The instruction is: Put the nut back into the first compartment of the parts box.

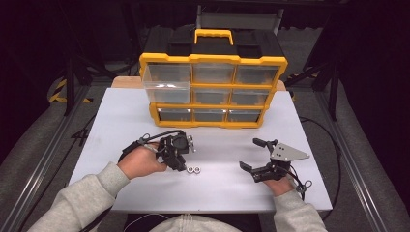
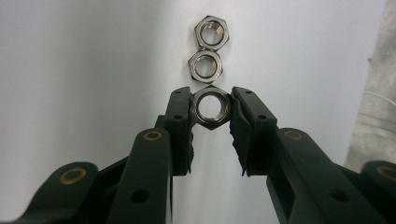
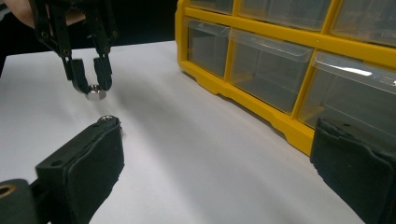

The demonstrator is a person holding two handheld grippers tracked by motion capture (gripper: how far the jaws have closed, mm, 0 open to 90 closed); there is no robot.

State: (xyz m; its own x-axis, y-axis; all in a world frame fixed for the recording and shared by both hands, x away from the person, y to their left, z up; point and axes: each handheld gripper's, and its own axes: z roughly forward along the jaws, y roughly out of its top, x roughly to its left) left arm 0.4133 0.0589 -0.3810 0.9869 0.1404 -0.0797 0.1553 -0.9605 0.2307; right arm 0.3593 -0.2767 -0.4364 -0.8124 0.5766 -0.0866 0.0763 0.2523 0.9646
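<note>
A shiny steel hexagonal nut (image 2: 212, 108) is pinched flat-to-flat between the closed pads of the left gripper (image 2: 212, 116). Its bore faces the left gripper's camera, so its short axis runs up from the white table (image 1: 232, 145). In the right gripper view it hangs clear above the tabletop. Just beyond it lie two more steel nuts (image 2: 209, 48), touching in a line. The right gripper (image 1: 258, 154) rests well apart, jaws wide open and empty; one pad hides most of a nut. The yellow drawer organiser (image 1: 212, 89) stands behind, one clear drawer pulled out.
</note>
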